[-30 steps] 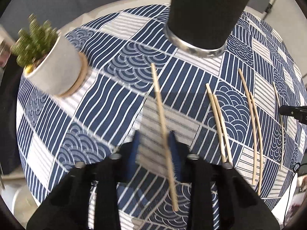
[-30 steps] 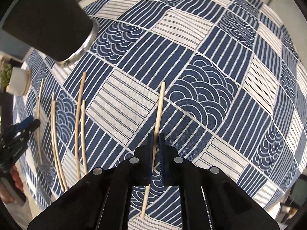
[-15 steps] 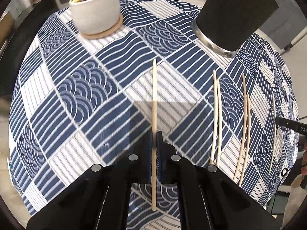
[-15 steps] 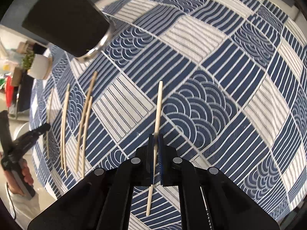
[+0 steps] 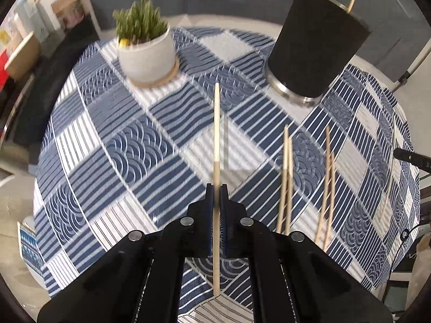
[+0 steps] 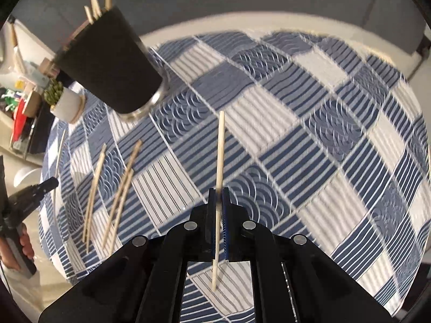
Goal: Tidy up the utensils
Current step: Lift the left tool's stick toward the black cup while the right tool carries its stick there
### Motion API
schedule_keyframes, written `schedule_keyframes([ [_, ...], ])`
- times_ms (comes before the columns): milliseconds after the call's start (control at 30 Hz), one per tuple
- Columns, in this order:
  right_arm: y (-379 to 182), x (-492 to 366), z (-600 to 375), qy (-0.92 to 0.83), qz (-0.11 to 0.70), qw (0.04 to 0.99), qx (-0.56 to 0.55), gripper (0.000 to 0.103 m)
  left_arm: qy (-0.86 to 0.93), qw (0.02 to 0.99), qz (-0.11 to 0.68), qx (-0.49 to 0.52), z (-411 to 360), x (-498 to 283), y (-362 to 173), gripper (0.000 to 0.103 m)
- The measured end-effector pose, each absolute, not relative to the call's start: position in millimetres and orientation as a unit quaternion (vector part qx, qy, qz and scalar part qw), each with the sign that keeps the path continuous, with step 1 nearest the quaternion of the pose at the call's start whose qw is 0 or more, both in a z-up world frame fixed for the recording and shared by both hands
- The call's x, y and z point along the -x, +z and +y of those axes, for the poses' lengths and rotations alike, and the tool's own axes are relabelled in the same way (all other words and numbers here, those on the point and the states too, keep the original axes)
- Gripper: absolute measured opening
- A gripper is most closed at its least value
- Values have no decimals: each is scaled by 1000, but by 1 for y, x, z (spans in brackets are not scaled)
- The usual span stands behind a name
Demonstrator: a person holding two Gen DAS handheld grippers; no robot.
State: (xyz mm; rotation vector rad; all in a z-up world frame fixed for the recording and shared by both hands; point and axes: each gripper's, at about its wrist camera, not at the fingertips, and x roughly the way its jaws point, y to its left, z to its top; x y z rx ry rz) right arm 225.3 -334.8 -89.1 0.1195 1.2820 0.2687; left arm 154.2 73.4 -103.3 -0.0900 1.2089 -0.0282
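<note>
My left gripper (image 5: 216, 188) is shut on a pale wooden chopstick (image 5: 216, 134), lifted off the blue patterned tablecloth (image 5: 121, 148). My right gripper (image 6: 218, 191) is shut on another chopstick (image 6: 220, 150), also raised above the cloth. A black utensil holder (image 5: 315, 45) with several chopsticks in it stands at the far right in the left wrist view and at the upper left (image 6: 107, 64) in the right wrist view. Several loose chopsticks (image 5: 285, 177) lie on the cloth to the right of the left gripper, seen at the left (image 6: 118, 188) in the right wrist view.
A potted green plant (image 5: 148, 51) in a white pot stands on a coaster at the far left of the table. A person's hand (image 6: 18, 242) with the other gripper shows at the left edge. Clutter and boxes (image 5: 24, 40) lie beyond the table.
Both grippers have risen with their chopsticks, lifting them off the cloth; the left one closed on its chopstick first. The holder's rim and the chopsticks in it have come into view.
</note>
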Motion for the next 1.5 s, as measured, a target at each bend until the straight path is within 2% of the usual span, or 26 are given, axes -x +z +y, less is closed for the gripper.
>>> schedule_keyframes([
  [467, 4, -262, -272, 164, 490, 855, -39, 3, -62, 882, 462, 72, 47, -216, -13, 5],
  [533, 5, -270, -272, 163, 490, 855, -41, 7, -71, 886, 453, 75, 45, -222, -3, 5],
  [767, -51, -291, -275, 133, 548, 826, -22, 8, -88, 905, 407, 85, 37, -244, 21, 5],
  [833, -75, -293, -278, 125, 571, 811, -27, 19, -94, 909, 397, 89, 36, -248, 26, 5],
  [900, -96, -293, -277, 117, 591, 798, -19, 23, -97, 913, 387, 88, 36, -253, 32, 5],
  [1133, -146, -288, -275, 91, 636, 766, 4, 23, -105, 918, 370, 92, 32, -261, 42, 5],
  [1267, -153, -280, -262, 73, 627, 774, 51, 22, -111, 920, 362, 97, 30, -267, 42, 5],
  [1367, -154, -274, -249, 74, 622, 776, 75, 6, -112, 922, 355, 109, 30, -272, 45, 5],
  [1500, -156, -270, -257, 73, 620, 780, 39, 5, -122, 924, 343, 117, 27, -276, 50, 5],
])
